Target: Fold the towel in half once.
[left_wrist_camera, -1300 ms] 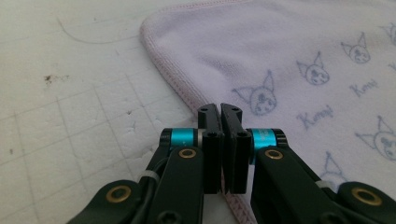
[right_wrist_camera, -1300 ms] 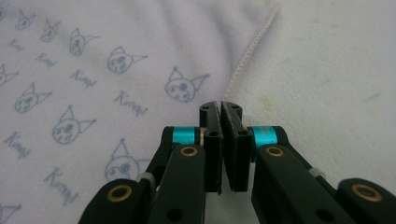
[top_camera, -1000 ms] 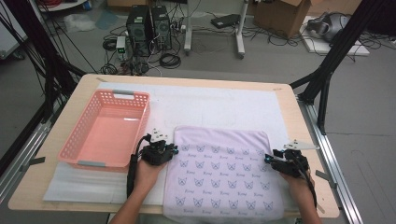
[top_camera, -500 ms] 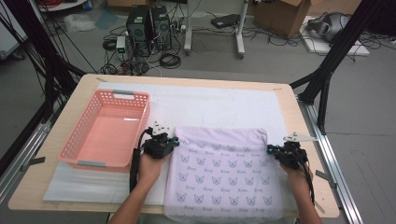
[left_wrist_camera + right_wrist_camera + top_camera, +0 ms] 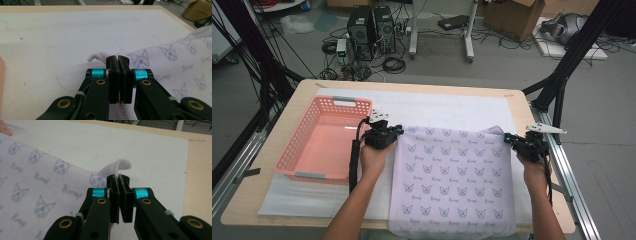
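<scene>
The cloth (image 5: 454, 182), pale lilac with a printed cat-face pattern, lies spread on the table (image 5: 262, 200) between the two grippers, its near edge hanging over the table's front edge. Its two far corners are pinched and lifted, so the far edge runs taut from one gripper to the other.

The left gripper (image 5: 398, 131) has its fingers (image 5: 112, 75) closed tight on the far left corner; in the left gripper view a small tuft of the hem pokes out past the fingertips and the cloth (image 5: 175, 62) falls away to the right of the fingers. The right gripper (image 5: 508, 138) is likewise clamped on the far right corner; in the right gripper view a curled flap of the corner stands up just beyond the fingers (image 5: 126, 200), with the cloth (image 5: 37, 185) stretching off to their left.

Under the cloth and ahead of both pairs of fingers lies a white mat (image 5: 447, 107) covering most of the table. Just beside the left gripper, on its outer side, sits a pink basket (image 5: 292, 155) on the mat. Beyond the table's far edge stand computer cases (image 5: 369, 25) among cables on the floor.
</scene>
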Demonstrator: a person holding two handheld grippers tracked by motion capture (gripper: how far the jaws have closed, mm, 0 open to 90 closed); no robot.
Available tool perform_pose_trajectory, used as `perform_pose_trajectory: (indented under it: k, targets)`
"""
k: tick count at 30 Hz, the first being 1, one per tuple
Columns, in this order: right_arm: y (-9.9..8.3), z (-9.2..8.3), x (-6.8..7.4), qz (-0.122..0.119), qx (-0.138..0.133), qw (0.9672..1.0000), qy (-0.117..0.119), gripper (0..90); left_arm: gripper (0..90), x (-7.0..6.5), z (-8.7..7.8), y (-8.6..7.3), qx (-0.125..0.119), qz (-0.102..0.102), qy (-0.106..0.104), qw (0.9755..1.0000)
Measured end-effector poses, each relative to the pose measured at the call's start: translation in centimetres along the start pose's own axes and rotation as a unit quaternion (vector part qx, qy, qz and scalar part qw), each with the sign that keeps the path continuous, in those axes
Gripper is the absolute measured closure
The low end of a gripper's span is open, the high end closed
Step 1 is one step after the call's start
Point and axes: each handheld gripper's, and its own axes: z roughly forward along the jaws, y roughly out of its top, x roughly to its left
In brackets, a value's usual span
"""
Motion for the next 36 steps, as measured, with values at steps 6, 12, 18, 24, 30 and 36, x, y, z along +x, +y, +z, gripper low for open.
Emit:
perform_pose_trajectory:
  k: [6,12,18,24,30,36]
  targets:
    - [-1.9,-1.4,0.7,0.000,-0.003,0.9997,0.026,87.8,87.2,-1.0,-1.9,-1.9,-0.011,0.006,-0.019,0.9997]
    - [-3.8,-3.2,1.8,-0.007,-0.009,0.9989,0.045,87.7,87.1,-1.3,-3.6,-4.3,-0.008,0.005,-0.038,0.9992]
    - [-5.8,-4.9,3.0,-0.016,0.001,0.9984,0.055,87.7,87.1,-1.6,-5.1,-7.1,0.004,0.002,-0.043,0.9991]
    - [-7.8,-6.6,4.0,-0.017,0.014,0.9979,0.060,87.6,87.1,-2.8,-7.2,-8.9,0.006,0.009,-0.046,0.9989]
    - [-9.4,-8.6,4.8,-0.013,0.024,0.9976,0.064,87.6,87.1,-4.2,-9.1,-10.8,0.021,0.020,-0.056,0.9980]
    - [-10.5,-9.3,5.3,-0.009,0.054,0.9965,0.064,82.6,61.5,-4.2,-9.3,-11.6,0.025,0.006,-0.054,0.9982]
